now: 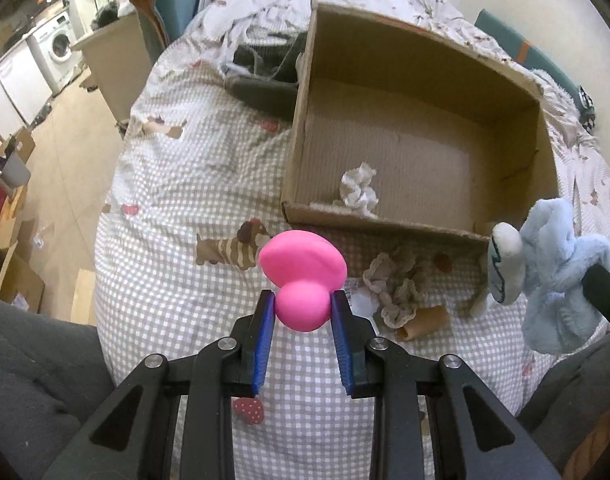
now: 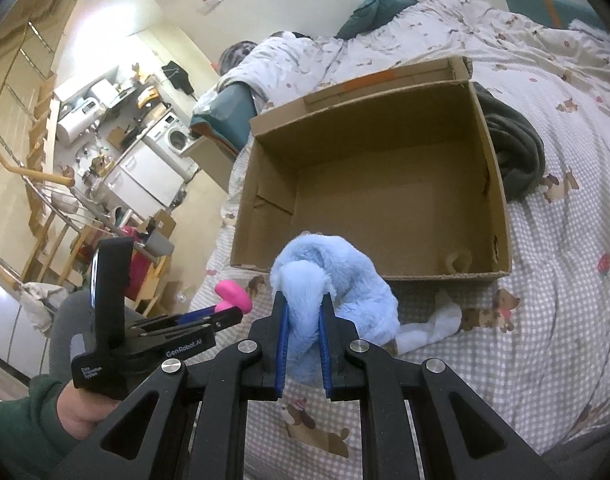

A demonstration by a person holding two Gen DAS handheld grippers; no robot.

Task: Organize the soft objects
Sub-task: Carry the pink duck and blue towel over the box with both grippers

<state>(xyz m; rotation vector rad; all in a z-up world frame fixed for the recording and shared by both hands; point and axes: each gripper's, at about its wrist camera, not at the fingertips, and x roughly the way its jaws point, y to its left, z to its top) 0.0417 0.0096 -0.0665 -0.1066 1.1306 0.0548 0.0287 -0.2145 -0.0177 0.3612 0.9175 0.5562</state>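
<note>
My left gripper [image 1: 303,300] is shut on the round stem of a pink soft toy [image 1: 301,260], held above the checked bed cover just before an open cardboard box [image 1: 385,226]. A white scrunchie [image 1: 359,190] lies inside the box near its front wall. My right gripper [image 2: 305,316] is shut on a light blue plush toy [image 2: 345,280], also short of the box [image 2: 385,116]. In the left wrist view the blue plush [image 1: 553,272] hangs at the right. In the right wrist view the left gripper [image 2: 229,314] with the pink toy [image 2: 233,296] shows at the left.
Beige lace scrunchies [image 1: 393,292] and a small cardboard tube [image 1: 423,322] lie on the bed before the box. A white cloth [image 2: 433,328] lies near them. A dark garment [image 2: 513,148] is heaped beside the box. The bed's edge drops to the floor on the left.
</note>
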